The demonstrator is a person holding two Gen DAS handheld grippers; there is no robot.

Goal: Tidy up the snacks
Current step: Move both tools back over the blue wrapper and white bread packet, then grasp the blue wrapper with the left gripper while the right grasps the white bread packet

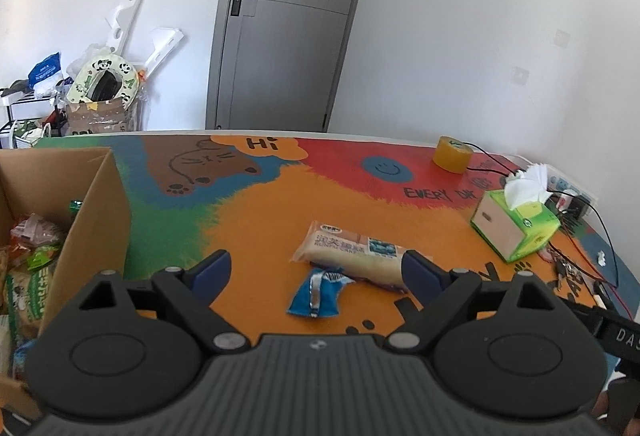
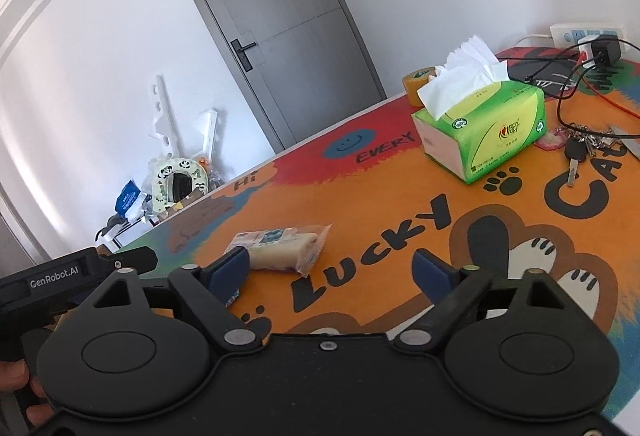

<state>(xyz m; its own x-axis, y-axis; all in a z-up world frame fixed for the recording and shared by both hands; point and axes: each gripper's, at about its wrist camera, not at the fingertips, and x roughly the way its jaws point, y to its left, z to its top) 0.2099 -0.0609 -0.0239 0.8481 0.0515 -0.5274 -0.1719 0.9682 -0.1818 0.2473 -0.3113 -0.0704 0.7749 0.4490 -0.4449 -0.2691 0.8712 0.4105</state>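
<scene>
A long pale cake packet (image 1: 352, 256) lies on the colourful table mat, with a small blue snack wrapper (image 1: 318, 296) just in front of it. My left gripper (image 1: 316, 268) hangs open above them, the wrapper between its blue fingertips and untouched. A cardboard box (image 1: 92, 203) at the left holds several snack bags. In the right wrist view the cake packet (image 2: 280, 248) lies ahead at the left, and my right gripper (image 2: 332, 270) stands open over the mat with nothing between its fingers. The other gripper's black body (image 2: 60, 276) shows at the left edge.
A green tissue box (image 1: 516, 224) (image 2: 492, 123) and a roll of tape (image 1: 452, 153) (image 2: 418, 83) stand on the right part of the table. Keys (image 2: 580, 149), cables and a power strip (image 2: 588, 31) lie at the far right. A grey door and floor clutter are behind.
</scene>
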